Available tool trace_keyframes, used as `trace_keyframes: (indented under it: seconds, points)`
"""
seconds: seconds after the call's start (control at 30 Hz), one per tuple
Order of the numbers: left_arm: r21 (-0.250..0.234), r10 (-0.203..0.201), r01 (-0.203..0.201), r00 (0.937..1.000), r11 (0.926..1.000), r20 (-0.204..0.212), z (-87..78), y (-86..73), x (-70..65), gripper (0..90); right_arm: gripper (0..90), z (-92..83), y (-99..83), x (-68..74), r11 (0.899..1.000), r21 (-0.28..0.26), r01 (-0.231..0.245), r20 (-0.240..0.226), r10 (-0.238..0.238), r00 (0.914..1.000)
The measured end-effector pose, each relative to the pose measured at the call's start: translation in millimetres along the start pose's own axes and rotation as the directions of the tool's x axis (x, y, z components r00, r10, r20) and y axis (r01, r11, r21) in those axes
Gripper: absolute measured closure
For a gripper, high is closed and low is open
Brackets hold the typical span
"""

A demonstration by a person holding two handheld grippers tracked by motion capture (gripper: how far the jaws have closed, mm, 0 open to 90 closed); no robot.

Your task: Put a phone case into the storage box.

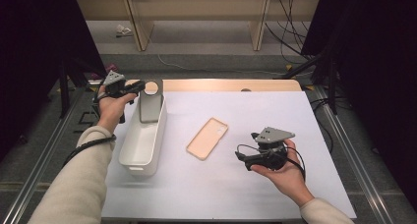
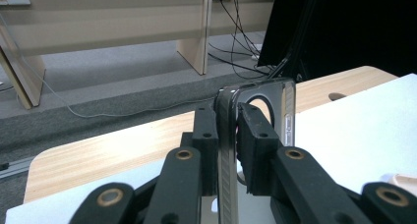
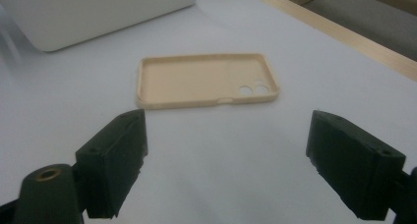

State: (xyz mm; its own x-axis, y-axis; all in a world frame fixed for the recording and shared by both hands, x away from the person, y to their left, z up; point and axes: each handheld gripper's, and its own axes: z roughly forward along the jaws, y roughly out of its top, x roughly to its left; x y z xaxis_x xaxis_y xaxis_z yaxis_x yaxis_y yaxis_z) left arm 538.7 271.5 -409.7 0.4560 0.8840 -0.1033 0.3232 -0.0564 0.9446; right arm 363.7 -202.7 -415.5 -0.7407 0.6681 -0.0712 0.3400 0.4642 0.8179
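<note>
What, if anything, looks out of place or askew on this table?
Nothing spilled or damaged. The beige case lies open side up and askew on the white mat, apart from the bin. The left tongs clamp a dark case upright over the bin's far end. The right tongs are open, empty.

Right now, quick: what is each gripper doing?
Left gripper: jaws shut on the dark phone case, held upright over the far end of the white bin.
Right gripper: jaws open, holding nothing, facing the beige phone case.

A peach-coloured soft phone case [image 1: 207, 138] lies on the white tabletop [image 1: 255, 111]; the oblong plastic bin [image 1: 140, 155] is white, the phone case [image 1: 150, 106] grey.
</note>
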Motion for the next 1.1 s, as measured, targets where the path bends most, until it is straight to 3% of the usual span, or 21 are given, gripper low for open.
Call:
trace_keyframes:
  seconds: [1.1]
  points:
    - [0.058, 0.019, -0.016, 0.9983, 0.9982, -0.055, 8.6, -5.1, 1.7, 68.3, 16.5, 1.5, -0.5, 0.4, 1.0, 0.005, -0.002, -0.01, 0.002, 0.9999]
